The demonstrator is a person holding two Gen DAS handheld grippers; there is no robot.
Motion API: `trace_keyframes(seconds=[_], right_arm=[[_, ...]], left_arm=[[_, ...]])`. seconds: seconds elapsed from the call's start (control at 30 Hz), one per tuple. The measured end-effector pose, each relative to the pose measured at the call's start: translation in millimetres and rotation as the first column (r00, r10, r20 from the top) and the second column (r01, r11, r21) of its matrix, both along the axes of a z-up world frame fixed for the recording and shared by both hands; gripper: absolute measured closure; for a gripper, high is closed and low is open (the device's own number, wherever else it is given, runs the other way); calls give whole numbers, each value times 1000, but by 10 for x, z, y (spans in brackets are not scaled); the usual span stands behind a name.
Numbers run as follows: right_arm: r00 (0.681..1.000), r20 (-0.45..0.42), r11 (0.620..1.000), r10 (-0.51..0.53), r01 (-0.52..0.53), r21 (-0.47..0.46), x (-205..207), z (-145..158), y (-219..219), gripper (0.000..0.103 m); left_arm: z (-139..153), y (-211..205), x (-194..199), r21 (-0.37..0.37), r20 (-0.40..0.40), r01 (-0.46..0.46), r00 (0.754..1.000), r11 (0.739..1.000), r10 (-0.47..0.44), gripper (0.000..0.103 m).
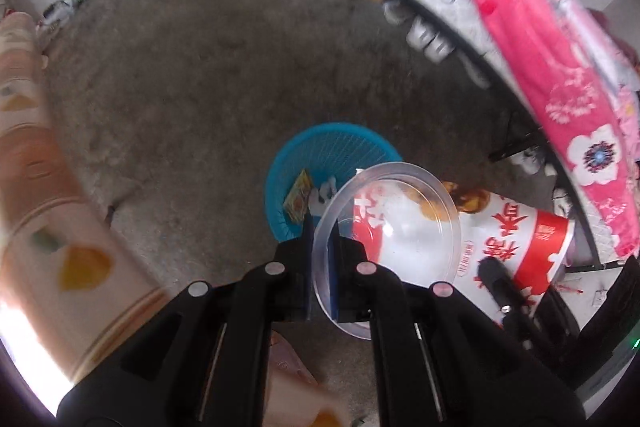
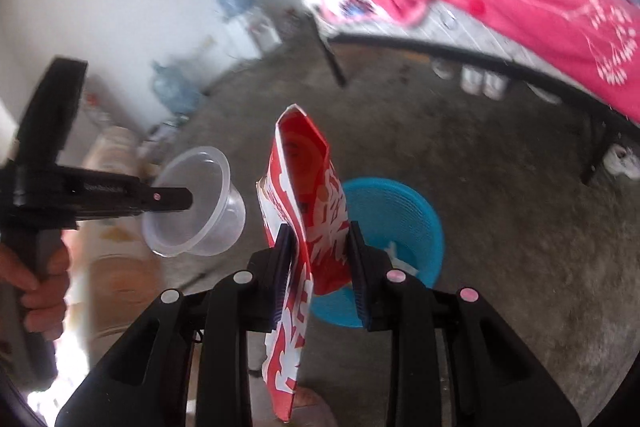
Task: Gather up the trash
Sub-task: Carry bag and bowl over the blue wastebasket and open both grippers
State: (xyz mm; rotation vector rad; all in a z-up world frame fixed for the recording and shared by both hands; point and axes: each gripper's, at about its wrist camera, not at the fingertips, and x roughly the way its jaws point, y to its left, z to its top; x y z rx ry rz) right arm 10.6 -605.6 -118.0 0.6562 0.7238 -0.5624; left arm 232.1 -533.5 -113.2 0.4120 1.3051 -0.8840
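So I'm at the carry-and-drop part of the cleanup, both hands loaded and hanging over the floor near the bin.

Left side first: my left gripper [image 1: 322,267] has its jaws pinched on the rim of a clear plastic cup [image 1: 390,223], one finger inside the wall and one outside. From the right camera you can see the cup [image 2: 196,201] sticking out sideways, mouth tipped toward me, and my left hand [image 2: 38,291] wrapped around the handle with the tool held roughly level. The cup looks empty as far as I can tell.

In the middle, down on the floor, is the blue basket [image 1: 296,151], already holding a small yellow packet [image 1: 298,197] and some white scraps. The cup sits above and just to the near-right of its rim, not quite over the opening.

Right side: my right gripper [image 2: 320,267] is clamped on a red and white snack bag [image 2: 308,211], which stands up between the jaws with its tail drooping below. The basket [image 2: 424,211] is just beyond it.

Next move, I reckon: nudge each hand forward until its load is squarely over the opening, then let go, cup first. The bag's floppy, so it could drift past the rim.
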Motion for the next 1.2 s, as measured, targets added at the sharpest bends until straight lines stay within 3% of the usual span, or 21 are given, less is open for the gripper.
trace_keyframes(seconds=[0.27, 0.3, 0.37, 0.43, 0.53, 0.67, 0.9, 1.07, 1.2], right_arm=[[986, -143, 996, -86, 89, 15, 408, -941, -386, 71], [983, -156, 995, -93, 96, 12, 451, -1042, -423, 70], [980, -171, 994, -102, 107, 23, 534, -1241, -499, 64], [974, -202, 993, -101, 110, 35, 611, -1427, -554, 56], [968, -236, 995, -87, 96, 26, 685, -1611, -551, 50], [970, -227, 995, -89, 99, 32, 639, -1631, -504, 42], [972, -214, 996, -92, 86, -38, 634, -1443, -421, 29], [976, -192, 991, -98, 78, -110, 618, -1181, -336, 18], [977, -192, 988, -92, 65, -141, 655, -994, -292, 16]], left_arm=[[-762, -599, 93, 107, -15, 5, 1000, 994, -3, 98], [-825, -659, 100, 113, -16, 9, 1000, 994, -7, 94], [-909, -742, 99, 132, -8, 1, 1000, 991, 0, 64], [-940, -800, 81, 125, -2, -3, 1000, 992, 4, 49], [-968, -865, 70, 113, 8, 7, 1000, 994, -8, 44], [-887, -831, 110, 71, 1, -16, 1000, 997, 16, 44], [-558, -664, 132, 20, 45, -34, 998, 999, 33, 41], [-155, -367, 144, -43, 75, -45, 996, 998, 48, 35], [211, -31, 157, -93, 113, -66, 991, 993, 76, 35]])
